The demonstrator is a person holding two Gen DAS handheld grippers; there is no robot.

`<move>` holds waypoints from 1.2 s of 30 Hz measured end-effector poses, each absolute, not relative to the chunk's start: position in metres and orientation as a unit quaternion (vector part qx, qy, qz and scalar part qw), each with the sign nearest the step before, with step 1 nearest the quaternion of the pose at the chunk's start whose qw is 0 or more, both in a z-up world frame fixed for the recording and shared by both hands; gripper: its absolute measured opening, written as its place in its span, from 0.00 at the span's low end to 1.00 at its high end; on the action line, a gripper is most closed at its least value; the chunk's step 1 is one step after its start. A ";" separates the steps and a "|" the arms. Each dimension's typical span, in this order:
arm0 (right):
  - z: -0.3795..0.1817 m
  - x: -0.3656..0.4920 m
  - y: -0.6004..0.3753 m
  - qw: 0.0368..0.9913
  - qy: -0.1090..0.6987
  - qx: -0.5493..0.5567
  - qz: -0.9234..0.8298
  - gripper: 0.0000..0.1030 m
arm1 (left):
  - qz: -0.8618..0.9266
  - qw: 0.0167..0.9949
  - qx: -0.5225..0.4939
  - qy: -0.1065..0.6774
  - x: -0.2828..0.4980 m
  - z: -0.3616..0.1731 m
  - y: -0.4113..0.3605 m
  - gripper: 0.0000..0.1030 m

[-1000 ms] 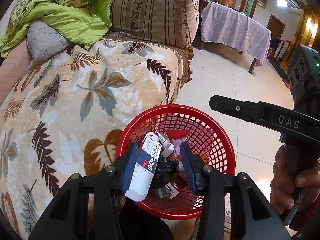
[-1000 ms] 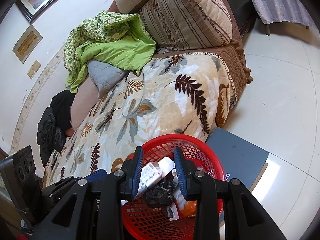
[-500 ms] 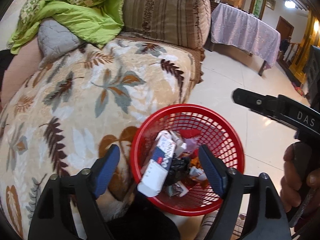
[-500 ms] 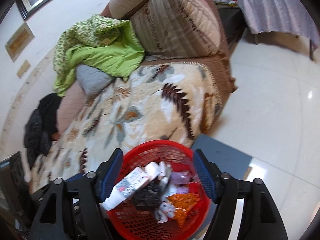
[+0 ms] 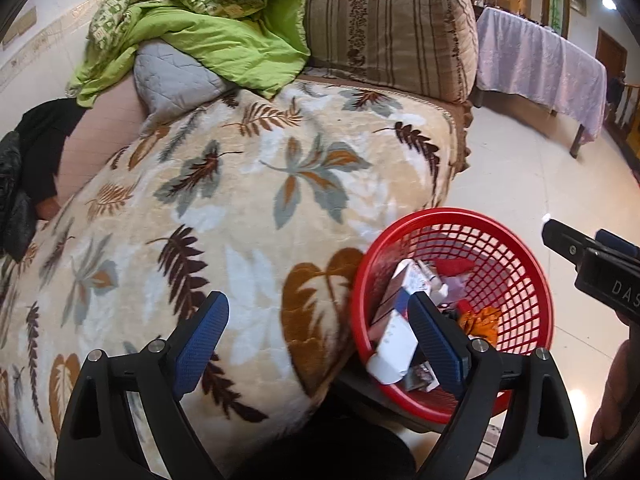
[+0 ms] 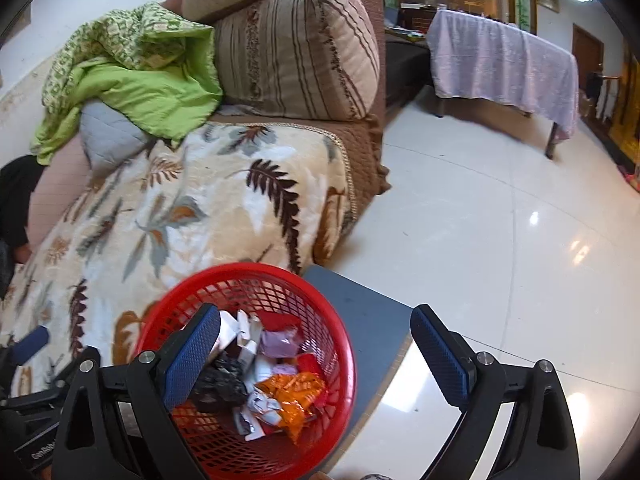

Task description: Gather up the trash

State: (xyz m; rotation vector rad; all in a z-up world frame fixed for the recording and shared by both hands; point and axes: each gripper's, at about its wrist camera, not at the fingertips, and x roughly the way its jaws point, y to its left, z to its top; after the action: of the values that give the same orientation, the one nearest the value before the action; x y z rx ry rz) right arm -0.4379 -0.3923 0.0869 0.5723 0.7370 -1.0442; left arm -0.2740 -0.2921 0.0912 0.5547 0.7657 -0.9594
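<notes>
A red mesh basket [image 5: 460, 216] holds the trash: a white and blue box [image 5: 394, 340], an orange wrapper [image 6: 292, 396], a black bag [image 6: 224, 376] and a purple wrapper [image 6: 280, 342]. My left gripper [image 5: 318, 340] hangs over the sofa's edge, its jaws opening, with nothing between them; its right finger [image 5: 434, 344] overlaps the basket. My right gripper [image 6: 316, 358] is above the basket [image 6: 248, 270], jaws opening wide, pads touching nothing. The right gripper [image 5: 592, 256] also shows at the left wrist view's right edge.
The basket stands on a grey stool [image 6: 360, 312] beside a sofa with a leaf-patterned blanket [image 5: 240, 208]. A green quilt [image 5: 208, 36] and a striped cushion [image 5: 384, 28] lie at the back. A cloth-covered table [image 6: 500, 60] stands across the glossy tiled floor [image 6: 520, 240].
Both grippers opened wide. The white box left the left gripper and lies in the basket, as does what the right gripper held. The left view swung towards the sofa, the right towards the floor.
</notes>
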 end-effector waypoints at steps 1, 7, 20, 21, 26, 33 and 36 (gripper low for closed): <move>0.087 -0.437 -0.389 0.760 0.342 0.249 -0.494 0.95 | -0.440 0.783 0.258 0.355 -0.273 0.091 -0.291 0.88; 0.092 -0.431 -0.377 0.762 0.349 0.205 -0.505 0.96 | -0.416 0.797 0.273 0.341 -0.268 0.094 -0.286 0.88; 0.093 -0.423 -0.353 0.749 0.313 0.232 -0.537 0.99 | -0.352 0.843 0.305 0.270 -0.262 0.107 -0.262 0.88; 0.094 -0.423 -0.350 0.751 0.308 0.233 -0.535 0.99 | -0.351 0.844 0.304 0.268 -0.261 0.108 -0.259 0.88; 0.102 -0.428 -0.325 0.776 0.262 0.258 -0.512 0.99 | -0.349 0.856 0.289 0.248 -0.262 0.119 -0.238 0.88; 0.117 -0.416 -0.279 0.810 0.280 0.197 -0.477 1.00 | -0.368 0.863 0.256 0.233 -0.272 0.137 -0.197 0.88; 0.128 -0.418 -0.266 0.828 0.264 0.185 -0.459 1.00 | -0.371 0.865 0.242 0.235 -0.271 0.144 -0.182 0.88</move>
State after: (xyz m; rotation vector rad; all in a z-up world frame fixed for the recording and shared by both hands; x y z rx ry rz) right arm -0.4181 -0.2662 0.1281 0.3922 0.5602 -0.9747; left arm -0.2710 -0.1815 0.1439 0.5075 0.4923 -0.7776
